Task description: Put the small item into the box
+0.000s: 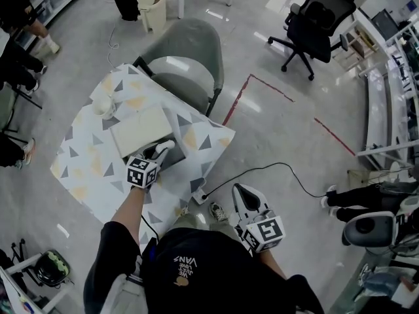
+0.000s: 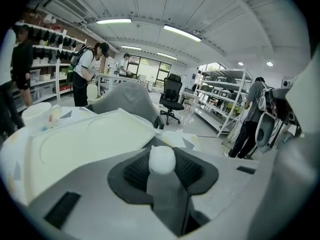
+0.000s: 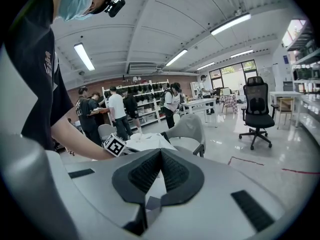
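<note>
Small item (image 2: 162, 159): white, pinched in the left gripper (image 1: 163, 150) fingers, centre frame, beside the box (image 1: 139, 131). Advise clearing the rim before release. Right gripper (image 1: 239, 191) fingers closed, empty.

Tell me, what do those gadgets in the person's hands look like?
The left gripper and right gripper are white, two-jawed tools with dark ribbed pads inside. Each carries a cube of black-and-white square markers. The person wears a black short-sleeved T-shirt.
</note>
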### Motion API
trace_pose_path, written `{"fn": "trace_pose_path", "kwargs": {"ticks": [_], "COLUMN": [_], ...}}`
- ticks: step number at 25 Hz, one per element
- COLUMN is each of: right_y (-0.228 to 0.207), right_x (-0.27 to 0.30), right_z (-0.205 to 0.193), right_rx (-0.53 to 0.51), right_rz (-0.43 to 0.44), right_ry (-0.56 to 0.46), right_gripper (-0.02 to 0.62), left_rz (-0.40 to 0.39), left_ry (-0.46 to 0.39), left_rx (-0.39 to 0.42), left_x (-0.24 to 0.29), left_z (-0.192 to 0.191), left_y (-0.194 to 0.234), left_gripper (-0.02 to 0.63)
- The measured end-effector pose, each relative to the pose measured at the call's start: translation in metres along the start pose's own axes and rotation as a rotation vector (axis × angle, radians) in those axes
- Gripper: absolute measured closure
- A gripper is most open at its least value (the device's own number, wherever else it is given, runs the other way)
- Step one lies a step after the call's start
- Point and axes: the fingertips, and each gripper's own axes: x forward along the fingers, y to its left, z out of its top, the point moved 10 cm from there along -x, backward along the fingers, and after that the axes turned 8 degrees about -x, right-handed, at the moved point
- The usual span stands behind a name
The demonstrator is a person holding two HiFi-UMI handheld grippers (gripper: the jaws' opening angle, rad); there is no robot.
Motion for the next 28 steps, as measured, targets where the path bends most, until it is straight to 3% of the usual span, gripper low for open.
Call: {"fn": "trace_pose_path", "kwargs": {"ticks": [7,14,28], "right_y": [0.001,0.003,0.002], "right_x": [0.0,0.005,0.007], "right_z": [0.0,0.003,0.006], "right_rx": [0.0,-0.004,-0.026], "right_rz": [-0.019,-0.001,0.024], "right_ry": [0.021,0.028,0.024], "right_gripper": [0.595,0.595,0.595], "left_rz": [0.002,0.022,0.1], "left_ry": [0.044,0.113,0.393], "left_rx": [-0.083,-0.106,0.037], "left_x": [0.011,0.011,0.024], "left_z": [-0.014,-0.022,-0.035], "left_y": [0.015,0.021,0.022], "left_gripper": [0.471,0.471,0.469]}}
